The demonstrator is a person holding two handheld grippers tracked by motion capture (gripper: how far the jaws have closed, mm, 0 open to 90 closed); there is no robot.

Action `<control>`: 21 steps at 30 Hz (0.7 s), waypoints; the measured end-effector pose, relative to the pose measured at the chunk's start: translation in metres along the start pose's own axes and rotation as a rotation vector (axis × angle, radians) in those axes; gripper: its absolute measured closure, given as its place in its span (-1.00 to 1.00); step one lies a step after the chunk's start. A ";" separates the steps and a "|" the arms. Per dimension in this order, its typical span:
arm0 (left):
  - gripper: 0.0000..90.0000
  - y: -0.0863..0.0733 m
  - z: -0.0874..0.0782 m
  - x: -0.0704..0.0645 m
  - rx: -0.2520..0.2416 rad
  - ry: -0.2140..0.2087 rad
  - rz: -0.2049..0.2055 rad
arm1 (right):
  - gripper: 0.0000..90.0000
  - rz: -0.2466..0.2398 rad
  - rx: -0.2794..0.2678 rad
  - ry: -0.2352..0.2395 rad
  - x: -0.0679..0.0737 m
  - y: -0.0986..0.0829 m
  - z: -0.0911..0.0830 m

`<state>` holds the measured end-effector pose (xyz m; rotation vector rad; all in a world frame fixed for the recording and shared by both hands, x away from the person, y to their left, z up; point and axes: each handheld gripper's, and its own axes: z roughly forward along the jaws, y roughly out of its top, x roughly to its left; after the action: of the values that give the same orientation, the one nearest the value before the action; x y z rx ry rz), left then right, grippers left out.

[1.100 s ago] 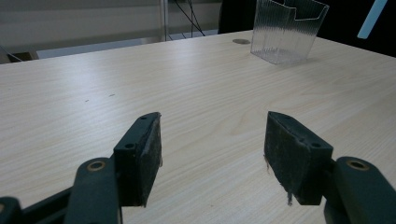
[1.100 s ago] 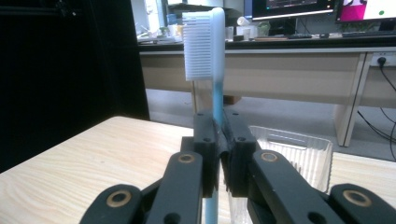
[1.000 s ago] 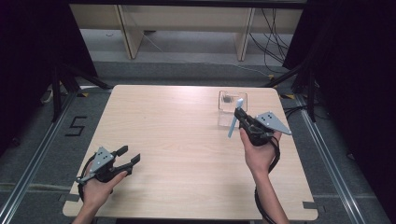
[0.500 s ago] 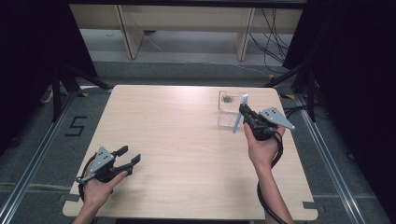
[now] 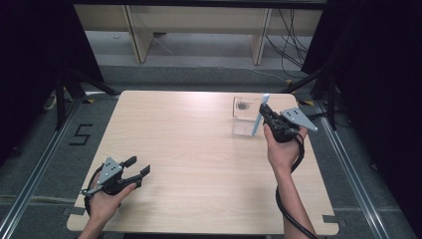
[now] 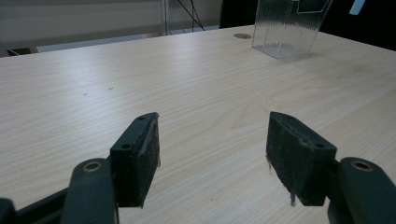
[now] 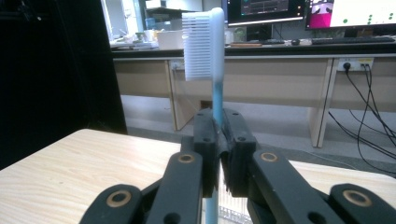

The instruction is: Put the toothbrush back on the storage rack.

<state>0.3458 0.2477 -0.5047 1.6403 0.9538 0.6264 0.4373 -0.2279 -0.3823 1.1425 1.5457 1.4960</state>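
Observation:
My right gripper is shut on a light blue toothbrush, held upright beside a clear plastic cup at the table's back right. In the right gripper view the toothbrush stands between the closed jaws with its white bristle head up and facing left; my right gripper clamps its handle. My left gripper rests open near the table's front left corner with nothing between its jaws. In the left gripper view the two pads stand wide apart over bare wood, and the clear cup is far off at upper right.
The light wooden table has a dark floor all round it. A wooden bench frame and cables lie beyond the far edge. A floor mark "5" is to the left of the table.
My right gripper has carried the toothbrush a little farther back and to the right, closer alongside the clear cup, and turned it more upright. The left gripper has stayed put.

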 end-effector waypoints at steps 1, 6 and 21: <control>-0.23 0.000 -0.001 0.000 0.012 0.006 0.002 | 0.91 -0.003 0.009 -0.001 -0.001 0.001 0.000; -0.23 0.000 -0.001 0.000 0.013 0.007 0.003 | 0.91 -0.007 0.006 -0.013 -0.004 0.001 0.004; -0.24 0.000 0.000 0.000 0.000 0.003 0.000 | 0.91 -0.014 0.000 -0.039 -0.009 0.010 0.009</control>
<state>0.3458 0.2477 -0.5046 1.6399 0.9561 0.6292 0.4499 -0.2335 -0.3738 1.1515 1.5239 1.4558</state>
